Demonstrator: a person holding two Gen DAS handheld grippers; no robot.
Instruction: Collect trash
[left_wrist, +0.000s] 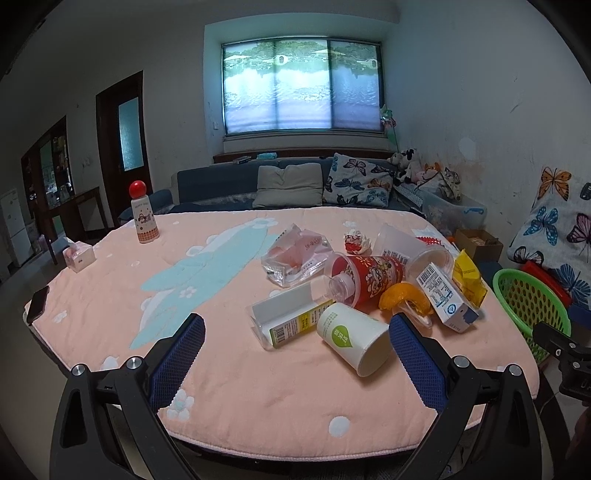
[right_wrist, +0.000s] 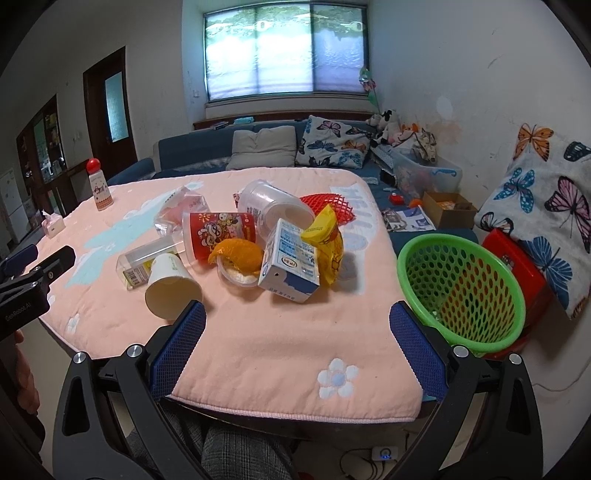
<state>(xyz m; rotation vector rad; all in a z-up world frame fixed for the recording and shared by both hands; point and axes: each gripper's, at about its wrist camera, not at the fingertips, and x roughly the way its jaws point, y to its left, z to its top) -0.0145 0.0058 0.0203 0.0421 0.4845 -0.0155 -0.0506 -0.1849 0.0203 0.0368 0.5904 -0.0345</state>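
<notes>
2 hand-held grippers spread, empty: left (left_wrist: 295, 332), right (right_wrist: 297, 319); trash pile (right_wrist: 236, 251) just ahead

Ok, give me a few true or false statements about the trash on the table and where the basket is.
1. The white paper cup lies on its side. True.
2. The green basket sits in the middle of the table. False: it stands off the table's right edge.
3. The bottle with the red cap stands upright, apart from the trash pile. True.
4. The left hand-held gripper is shut on the paper cup. False: it is open, holding nothing.
5. The milk carton is already in the basket. False: it lies on the table.
</notes>
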